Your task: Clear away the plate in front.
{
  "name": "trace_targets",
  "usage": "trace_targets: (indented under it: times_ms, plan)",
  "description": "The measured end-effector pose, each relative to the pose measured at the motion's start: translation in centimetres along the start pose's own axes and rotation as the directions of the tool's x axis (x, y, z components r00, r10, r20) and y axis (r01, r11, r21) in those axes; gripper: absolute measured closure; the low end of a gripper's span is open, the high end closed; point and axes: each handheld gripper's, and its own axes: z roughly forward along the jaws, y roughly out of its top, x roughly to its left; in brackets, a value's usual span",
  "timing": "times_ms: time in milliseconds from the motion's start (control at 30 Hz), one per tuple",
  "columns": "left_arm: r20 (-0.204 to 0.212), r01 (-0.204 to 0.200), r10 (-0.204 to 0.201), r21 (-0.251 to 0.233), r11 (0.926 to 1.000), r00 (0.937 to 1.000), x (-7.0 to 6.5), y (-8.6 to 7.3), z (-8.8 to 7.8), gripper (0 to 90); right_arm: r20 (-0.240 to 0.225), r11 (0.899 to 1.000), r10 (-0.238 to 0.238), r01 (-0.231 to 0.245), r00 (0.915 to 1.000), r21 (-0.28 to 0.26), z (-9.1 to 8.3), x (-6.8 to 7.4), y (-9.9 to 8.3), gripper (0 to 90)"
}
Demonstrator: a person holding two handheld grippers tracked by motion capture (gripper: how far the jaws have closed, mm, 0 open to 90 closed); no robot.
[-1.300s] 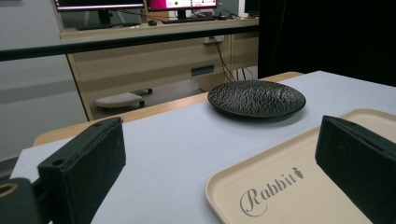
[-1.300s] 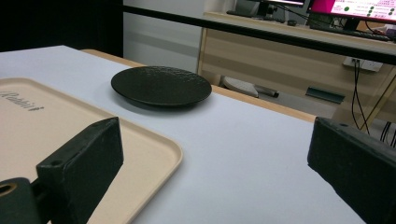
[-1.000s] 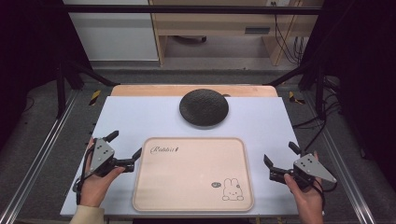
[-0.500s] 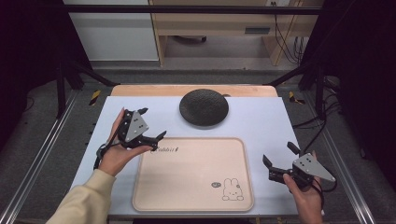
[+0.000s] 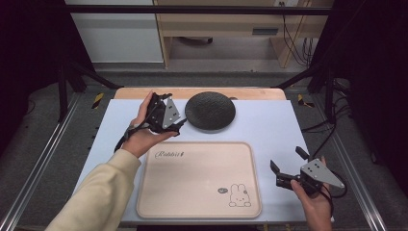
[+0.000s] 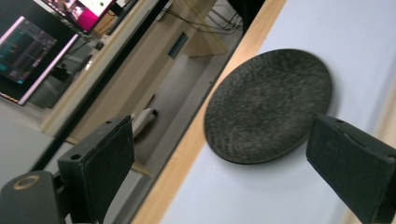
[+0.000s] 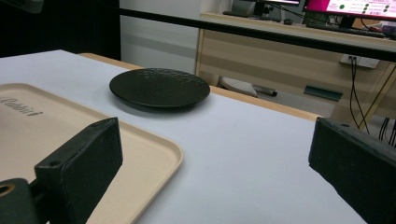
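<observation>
The round, dark, rough-textured plate (image 5: 210,110) sits flat at the far middle of the pale blue table top (image 5: 269,122), just beyond the beige rectangular tray with a rabbit print (image 5: 199,179). The left gripper (image 5: 179,124) is held above the table just left of the plate, near its rim and not touching it. Its jaws stand wide with nothing between them, and have just been closing slightly. In the left gripper view the plate (image 6: 268,105) lies beyond the two pads. The right gripper (image 5: 287,166) rests at the near right of the table, beside the tray's right edge, its jaws spread and empty.
</observation>
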Motion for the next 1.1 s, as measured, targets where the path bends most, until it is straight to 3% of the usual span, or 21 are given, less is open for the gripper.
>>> trace_targets:
  times_ms: [100,333,567,767,800,833,867,900,933,967,1000,1033,1100]
  plan:
    - [-0.019,-0.030,0.030,0.001,0.9996,0.9994,0.5,0.4,1.0,8.4,0.007,1.000,0.004,-0.004,1.0000,0.000,-0.1,-0.2,0.0,3.2]
    - [0.006,-0.095,0.095,0.011,0.9955,0.9955,0.2,-0.1,4.3,9.6,0.000,1.000,-0.003,0.003,1.0000,0.004,0.2,0.1,0.0,3.2]
    - [0.018,-0.059,0.059,-0.003,0.9982,0.9981,0.7,-0.5,6.7,9.7,-0.003,1.000,-0.001,0.001,1.0000,0.003,0.2,0.1,0.0,3.2]
    - [0.068,-0.120,0.119,0.008,0.9928,0.9906,-0.3,-1.1,7.8,10.5,-0.008,1.000,-0.002,0.002,1.0000,0.000,0.2,0.1,0.0,3.1]
    - [0.075,-0.144,0.143,0.010,0.9895,0.9869,-0.6,-1.1,7.8,10.8,-0.008,1.000,-0.002,0.002,1.0000,0.000,0.2,0.1,0.0,3.1]
    - [0.088,-0.202,0.199,0.028,0.9790,0.9761,-0.8,-1.1,7.6,11.6,-0.008,1.000,-0.001,0.001,1.0000,-0.002,0.2,0.1,0.0,3.1]
    - [0.088,-0.202,0.199,0.028,0.9790,0.9761,-0.8,-1.1,7.6,13.7,-0.007,1.000,0.000,0.000,1.0000,-0.002,0.1,0.1,0.0,3.1]
    - [0.100,-0.234,0.230,0.028,0.9719,0.9681,-1.1,-1.1,7.5,13.7,-0.007,1.000,0.000,0.000,1.0000,-0.002,0.1,0.1,0.0,3.1]
    - [0.112,-0.293,0.288,0.028,0.9557,0.9510,-1.7,-1.2,7.3,16.2,-0.005,1.000,0.002,-0.002,1.0000,-0.005,0.1,0.1,0.0,3.1]
    - [0.113,-0.313,0.308,0.027,0.9495,0.9447,-2.0,-1.3,7.2,17.6,-0.004,1.000,0.001,-0.001,1.0000,-0.004,0.1,0.0,0.0,3.1]
    - [0.113,-0.313,0.308,0.027,0.9495,0.9447,-2.0,-1.3,7.2,18.9,-0.004,1.000,0.001,-0.001,1.0000,-0.004,0.1,0.0,0.0,3.1]
    - [0.118,-0.328,0.323,0.025,0.9442,0.9389,-2.2,-1.4,7.2,18.9,-0.004,1.000,0.002,-0.002,1.0000,-0.005,0.0,0.0,0.0,3.1]
    - [0.136,-0.373,0.367,0.024,0.9275,0.9204,-3.1,-1.9,7.2,22.3,-0.003,1.000,0.004,-0.004,1.0000,-0.006,0.1,0.0,0.0,3.1]
